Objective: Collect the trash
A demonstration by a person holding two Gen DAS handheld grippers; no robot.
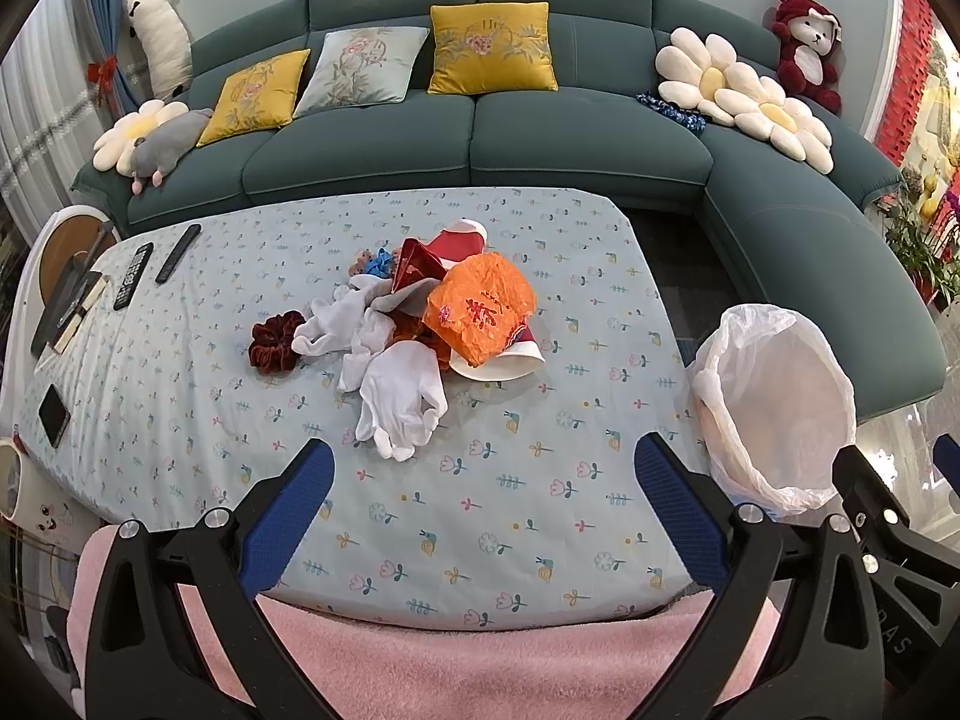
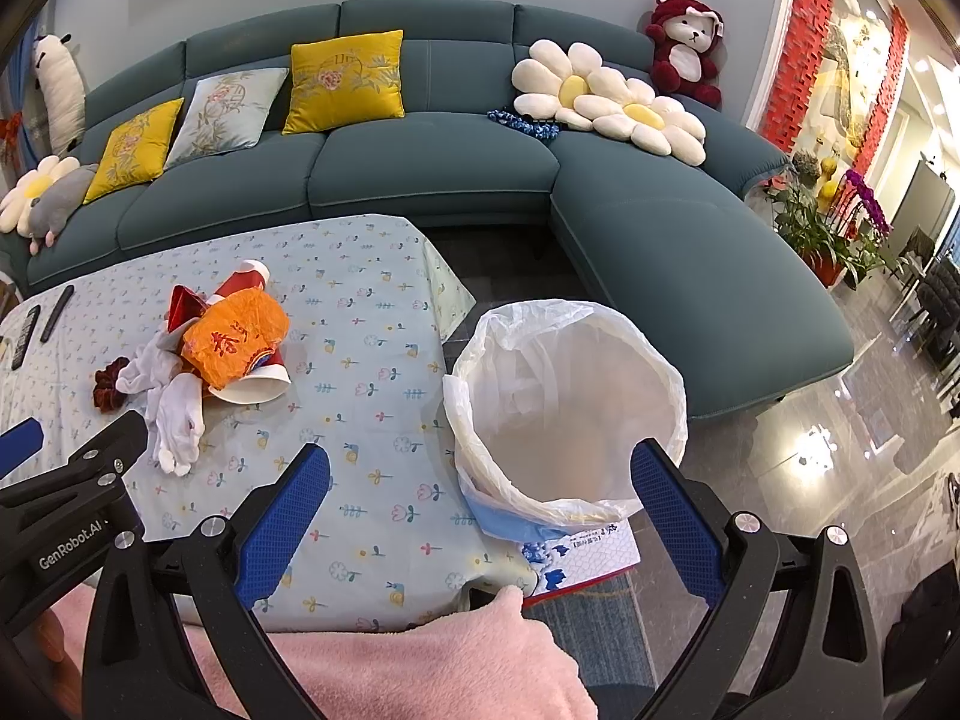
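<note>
A pile of trash lies mid-table: a crumpled orange wrapper (image 1: 480,306) (image 2: 235,336) on a tipped paper cup (image 1: 501,366) (image 2: 252,387), another red paper cup (image 1: 459,240), red packaging (image 1: 417,267), white gloves (image 1: 399,399) (image 2: 174,420) and a dark red scrunchie (image 1: 276,339) (image 2: 111,384). A bin lined with a white bag (image 1: 780,408) (image 2: 564,402) stands right of the table. My left gripper (image 1: 483,510) is open above the table's near edge, short of the pile. My right gripper (image 2: 480,510) is open between table corner and bin. Both are empty.
The table wears a floral cloth (image 1: 180,420) (image 2: 366,324). Two remotes (image 1: 135,276) (image 1: 178,253), a phone (image 1: 54,417) and a mug (image 1: 33,498) sit at its left. A teal sofa (image 1: 480,138) with cushions is behind. A pink blanket (image 1: 468,666) lies below the grippers. A box (image 2: 582,555) lies under the bin.
</note>
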